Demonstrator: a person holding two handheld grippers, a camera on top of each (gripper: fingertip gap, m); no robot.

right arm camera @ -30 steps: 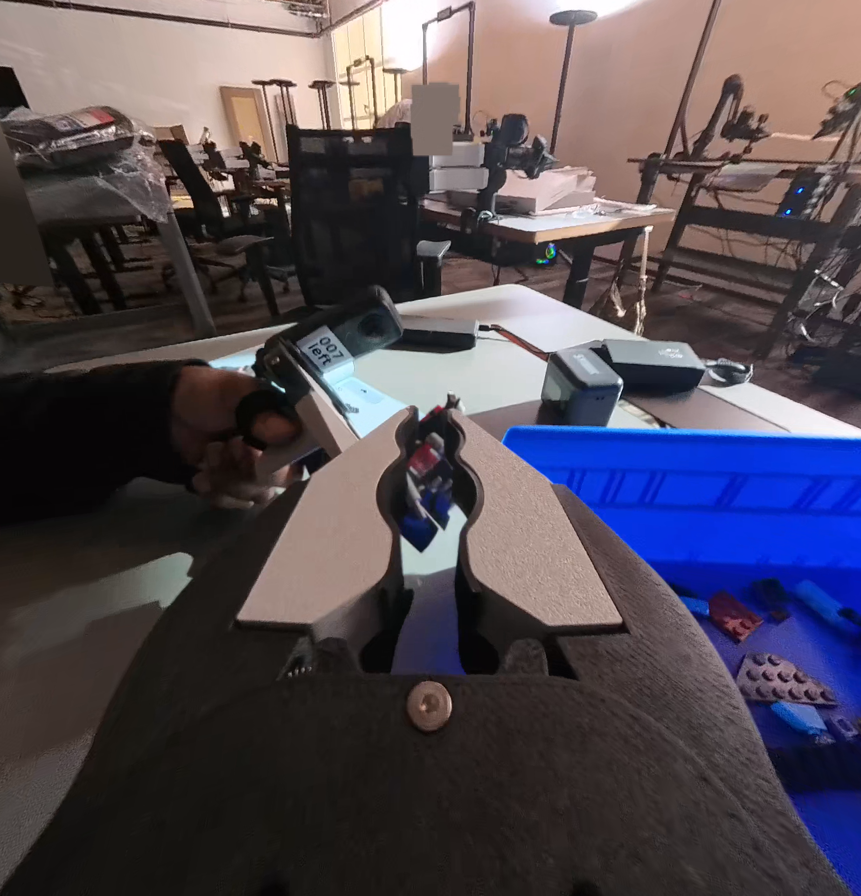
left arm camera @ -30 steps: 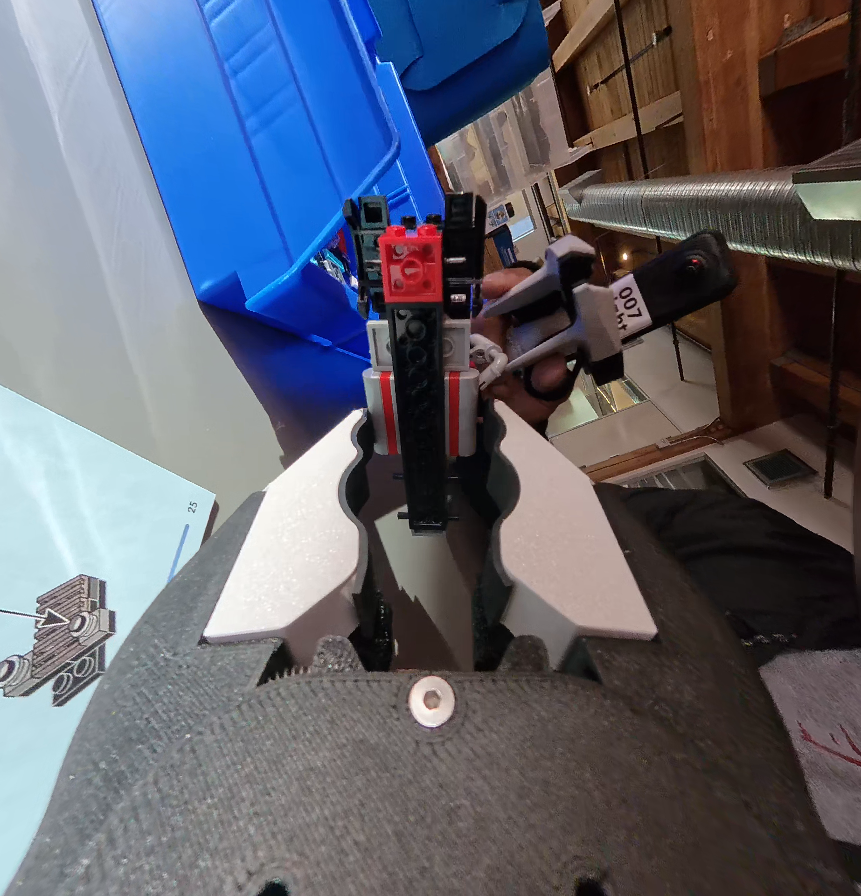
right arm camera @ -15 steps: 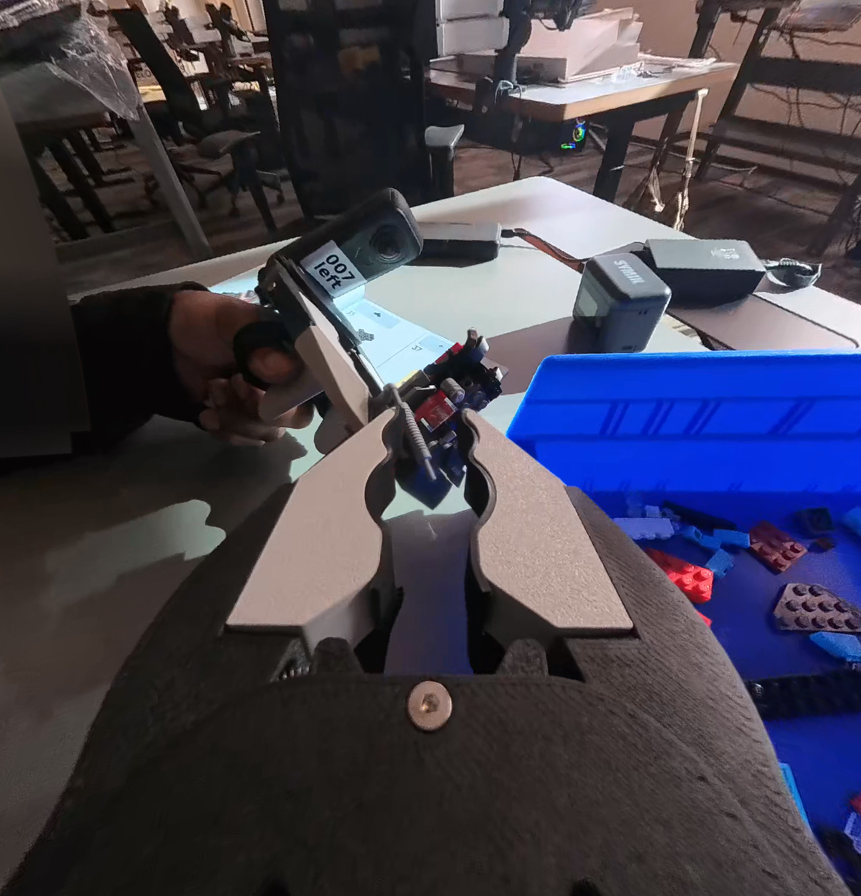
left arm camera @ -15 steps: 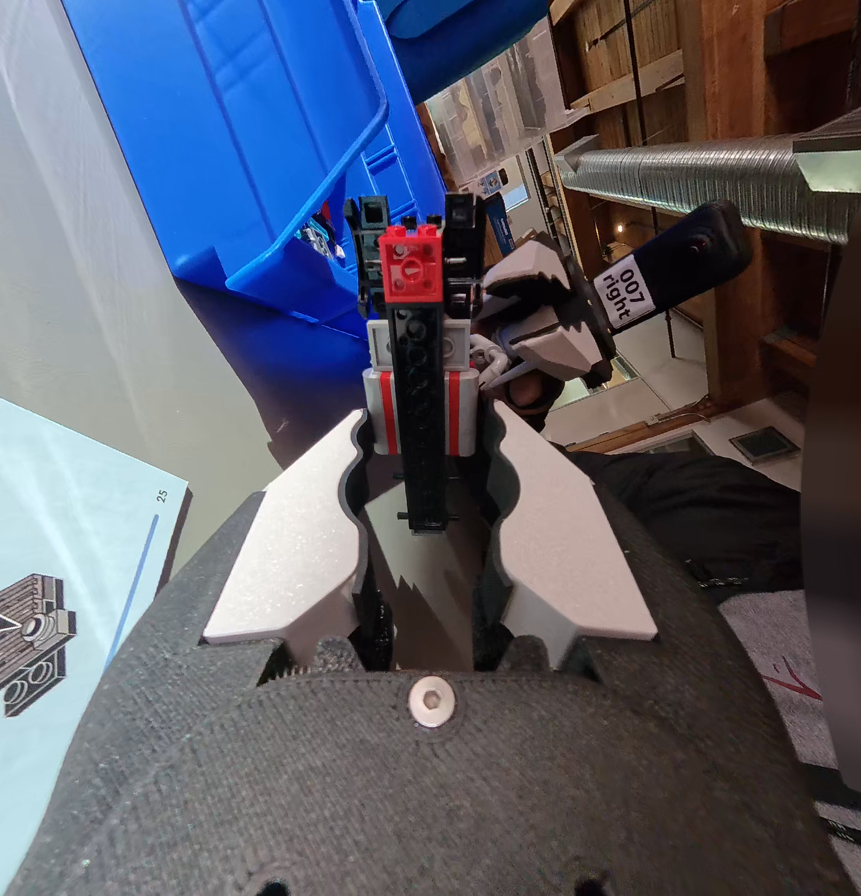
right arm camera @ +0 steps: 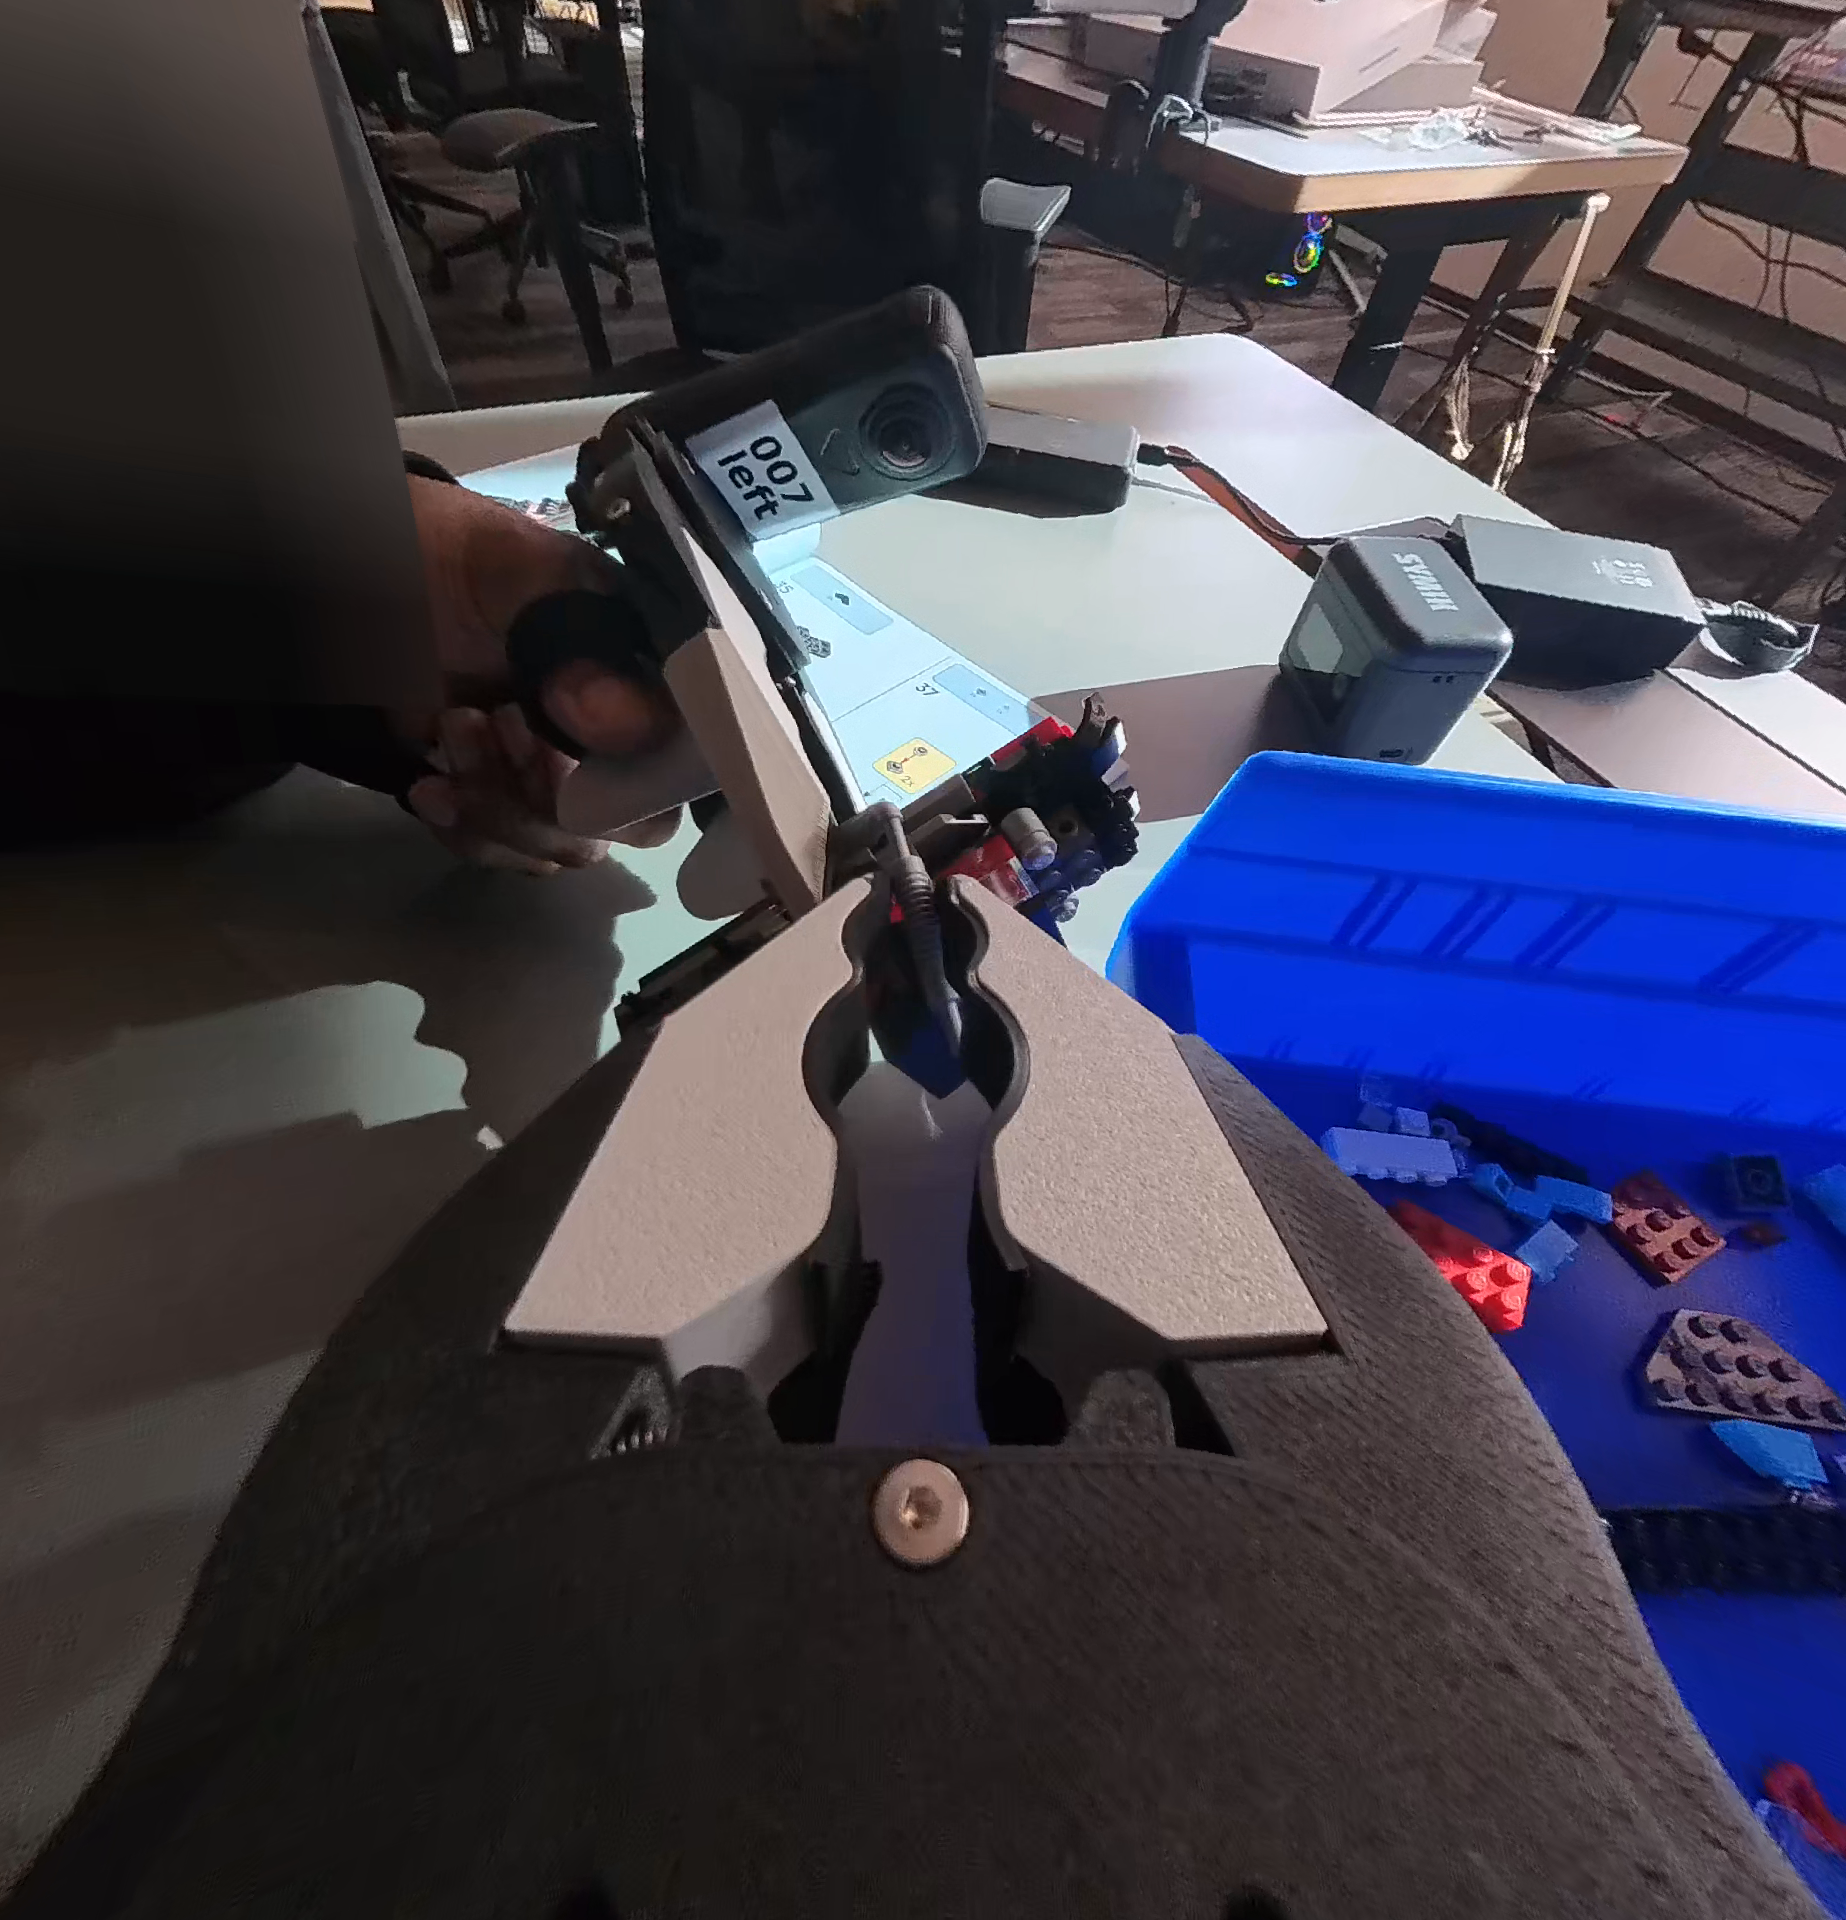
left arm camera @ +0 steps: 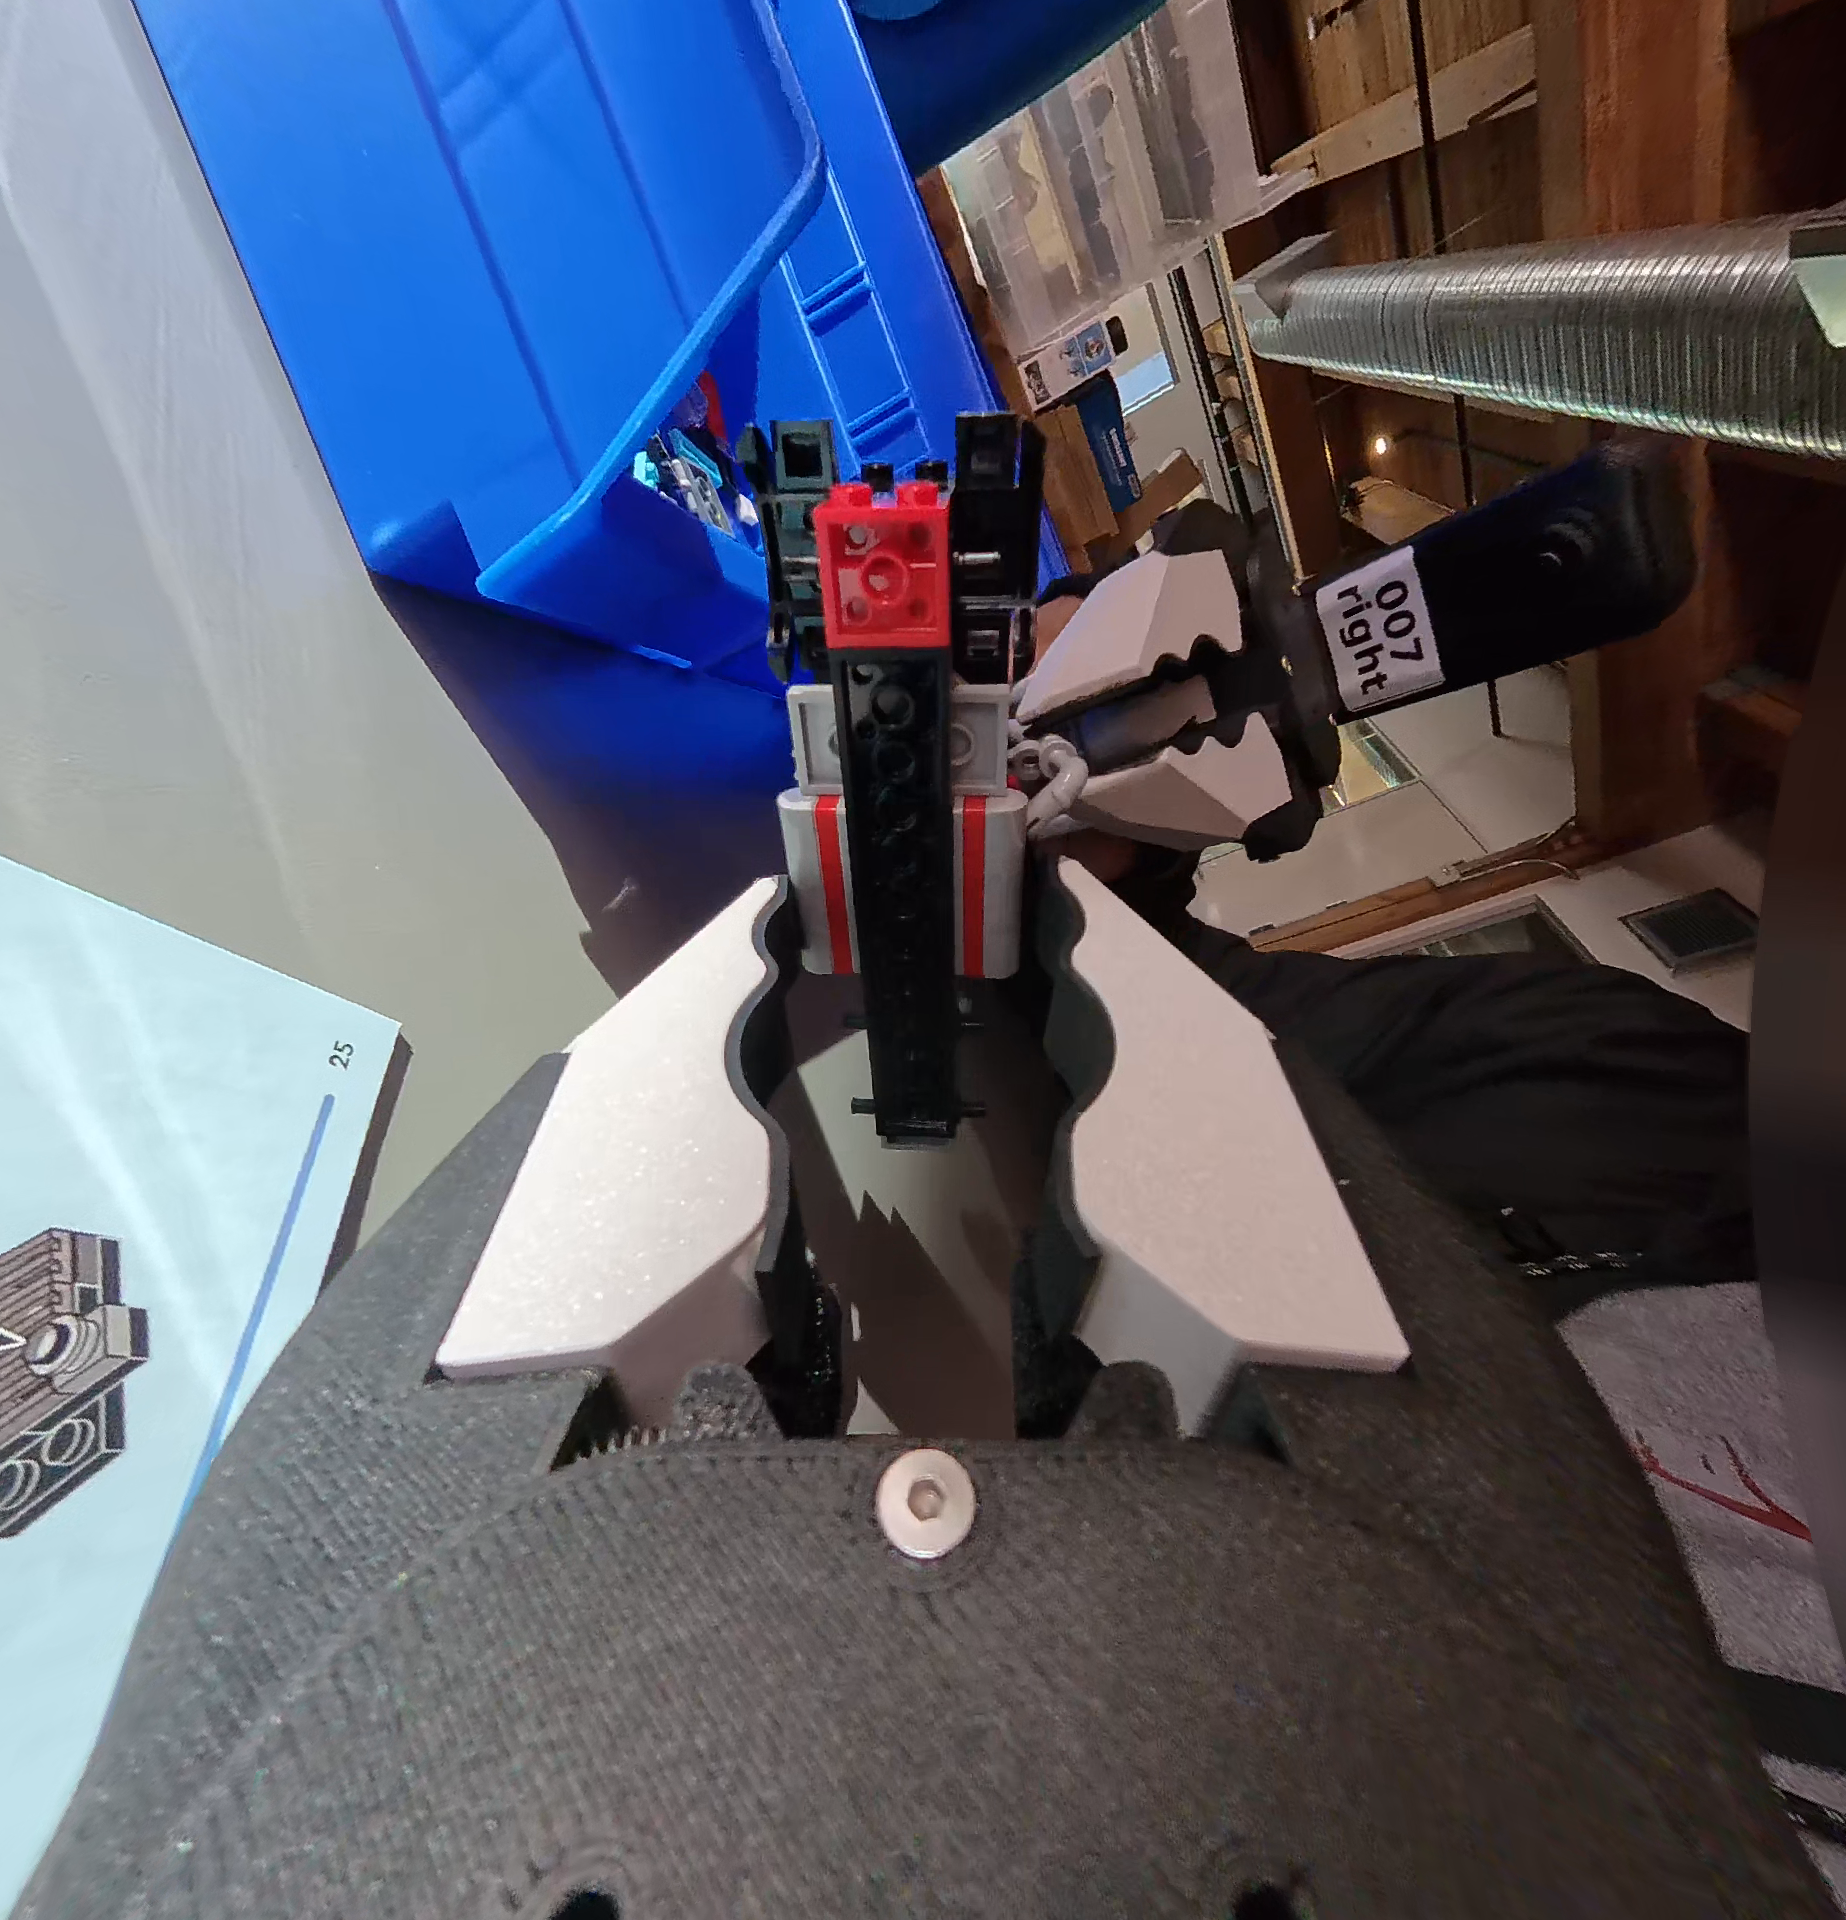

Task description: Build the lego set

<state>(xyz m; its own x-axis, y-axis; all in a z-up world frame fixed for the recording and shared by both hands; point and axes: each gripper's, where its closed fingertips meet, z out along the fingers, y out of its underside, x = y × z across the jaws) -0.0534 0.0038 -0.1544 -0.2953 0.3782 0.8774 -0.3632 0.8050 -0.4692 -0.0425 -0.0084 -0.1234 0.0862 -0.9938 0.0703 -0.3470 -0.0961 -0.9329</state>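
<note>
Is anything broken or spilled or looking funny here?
Nothing stands out. The left gripper holds the lego model straight, the right gripper brings a small grey part to its side, and loose bricks stay inside the blue bin.

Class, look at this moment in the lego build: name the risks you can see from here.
1. The left hand-held gripper clamps only the lower end of the lego model; a sideways push could lever it loose.
2. The right hand-held gripper pinches a thin grey piece at its tips; it may slip or twist.
3. A dropped piece could land among loose bricks in the blue bin.
</note>
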